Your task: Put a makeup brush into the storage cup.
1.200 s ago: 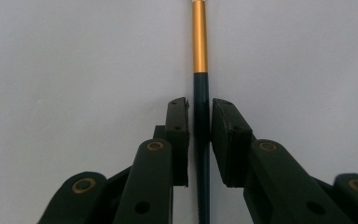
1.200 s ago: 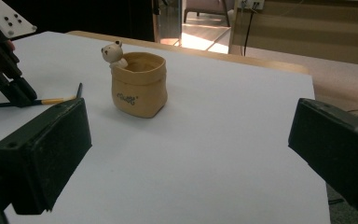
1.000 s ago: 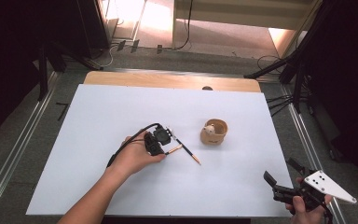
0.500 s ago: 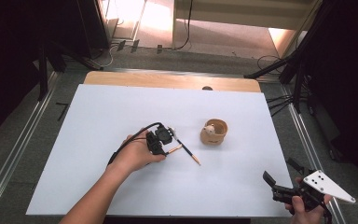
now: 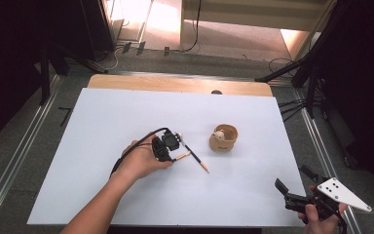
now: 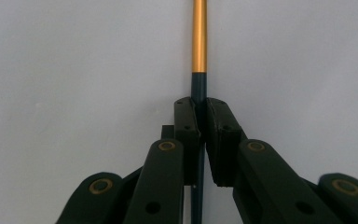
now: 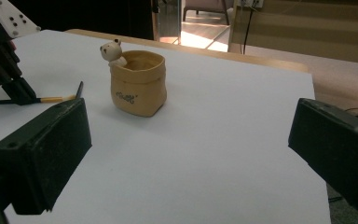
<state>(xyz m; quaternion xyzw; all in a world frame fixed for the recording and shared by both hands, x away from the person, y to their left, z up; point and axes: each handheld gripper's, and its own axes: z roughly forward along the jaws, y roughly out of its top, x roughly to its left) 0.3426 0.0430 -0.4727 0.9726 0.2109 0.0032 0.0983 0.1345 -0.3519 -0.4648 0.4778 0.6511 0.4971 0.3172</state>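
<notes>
Pen [image 6: 199, 37] lies flat on the white table [image 5: 102, 122], left of the bear cup [image 5: 223, 138]; left gripper [image 6: 199, 116] is clamped on its dark barrel, jaws just finished closing. A second pen [image 5: 195, 157] crosses beside it, probably touching; can't tell. Risk: the grip sits near one end, so a lift could swing the pen or drag its neighbour. Right gripper [image 5: 292, 190], gaping and empty, hangs well right of the cup.
</notes>
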